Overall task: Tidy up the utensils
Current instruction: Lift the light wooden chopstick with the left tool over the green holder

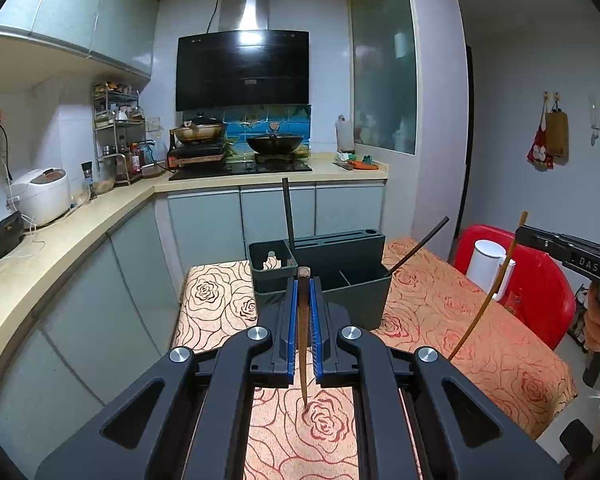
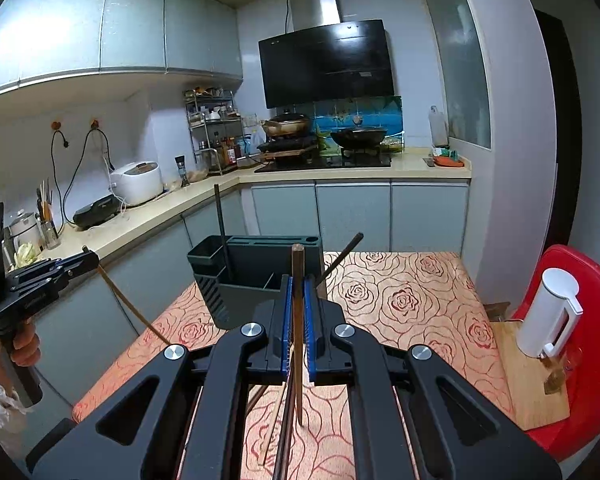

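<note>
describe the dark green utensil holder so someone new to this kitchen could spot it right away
Find the table with the rose-patterned cloth in front of the stove counter. At its far end stands the dark green utensil holder, a boxy plastic caddy with open compartments in front and a slotted block behind. Two black chopsticks stick up out of it, unlike anything nearby.

My fingers [image 1: 315, 316] wore ribbed blue pads on matt black plastic, the linkage pinned with brushed metal bolts. The chopstick [image 1: 303, 344] pinched in my left gripper [image 1: 302, 312] looked like dark, grained wood; the one [image 2: 298, 320] in my right gripper [image 2: 298, 312] was a smoother brown wood. The utensil holder [image 1: 340, 276] was matt grey-green plastic. A rose-patterned woven cloth [image 1: 440, 304] covered the worktop. Behind it, the range hood [image 1: 242, 68] showed glossy black glass under a brushed steel chimney, and a red chair [image 2: 588, 320] shone like glossy plastic.
</note>
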Demonstrator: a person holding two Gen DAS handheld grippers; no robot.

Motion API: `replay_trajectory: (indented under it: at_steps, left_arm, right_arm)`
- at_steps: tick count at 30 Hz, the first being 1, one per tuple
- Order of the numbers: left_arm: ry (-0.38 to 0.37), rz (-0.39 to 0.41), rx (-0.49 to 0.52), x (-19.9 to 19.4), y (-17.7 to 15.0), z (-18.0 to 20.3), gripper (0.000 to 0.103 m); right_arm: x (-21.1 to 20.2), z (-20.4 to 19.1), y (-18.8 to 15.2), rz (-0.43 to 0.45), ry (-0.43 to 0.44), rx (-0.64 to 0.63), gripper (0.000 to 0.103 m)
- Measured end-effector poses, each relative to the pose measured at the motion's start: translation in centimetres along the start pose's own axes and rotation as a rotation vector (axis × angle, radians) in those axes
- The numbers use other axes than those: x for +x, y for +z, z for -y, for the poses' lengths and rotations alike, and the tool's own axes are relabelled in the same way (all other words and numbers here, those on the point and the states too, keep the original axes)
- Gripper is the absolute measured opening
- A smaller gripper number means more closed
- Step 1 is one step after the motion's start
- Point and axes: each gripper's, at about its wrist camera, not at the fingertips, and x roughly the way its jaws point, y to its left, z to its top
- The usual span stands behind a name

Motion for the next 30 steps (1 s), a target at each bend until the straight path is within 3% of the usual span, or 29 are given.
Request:
replay_trajectory:
  at_steps: [13, 30]
  left_arm:
    - [-0.061, -0.003, 0.037, 1.5, 4.3, 0.5, 0.006]
    - [-0.037, 0.118, 0.084, 4.4, 14.8, 2.0, 0.006]
  right_arm:
    - [2.2, 0.5, 4.2, 0.022, 0.025, -0.006, 0.007]
    - [4.7, -0.5, 13.0, 0.129, 0.032, -0.06, 0.007]
